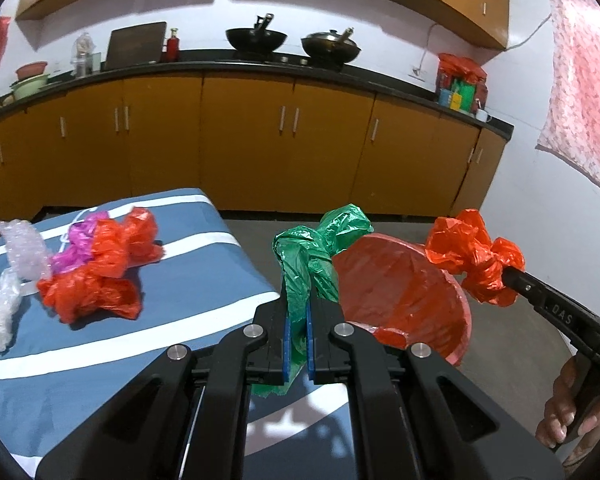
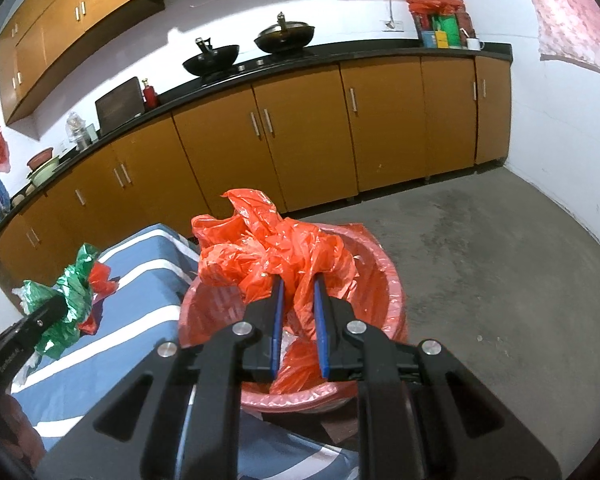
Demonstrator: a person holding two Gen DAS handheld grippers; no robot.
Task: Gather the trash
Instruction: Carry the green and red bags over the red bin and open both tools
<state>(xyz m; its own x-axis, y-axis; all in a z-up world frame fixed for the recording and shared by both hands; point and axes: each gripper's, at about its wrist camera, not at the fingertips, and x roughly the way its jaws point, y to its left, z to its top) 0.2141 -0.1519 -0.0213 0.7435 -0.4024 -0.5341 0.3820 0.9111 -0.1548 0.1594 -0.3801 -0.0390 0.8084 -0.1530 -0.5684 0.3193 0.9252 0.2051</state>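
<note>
Trash bags are clamped in both grippers: the left gripper (image 1: 296,312) pinches a green bag (image 1: 316,248) at the table's (image 1: 204,280) right edge, and the right gripper (image 2: 298,300) grips an orange bag (image 2: 260,248) above the lined bin (image 2: 384,280). Light plastic could cling to the pads or drift past the rim on release. The bin's bottom is hidden, and more bags (image 1: 96,272) lie on the table's left side.

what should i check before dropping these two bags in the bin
1. Left gripper shut on green plastic bag: ok.
2. Right gripper shut on orange plastic bag: ok.
3. Orange bag over the red-lined bin: ok.
4. Green bag over the bin: not ok, it hangs beside the rim, by the striped cloth.
5. Room left in the bin: cannot tell.
</note>
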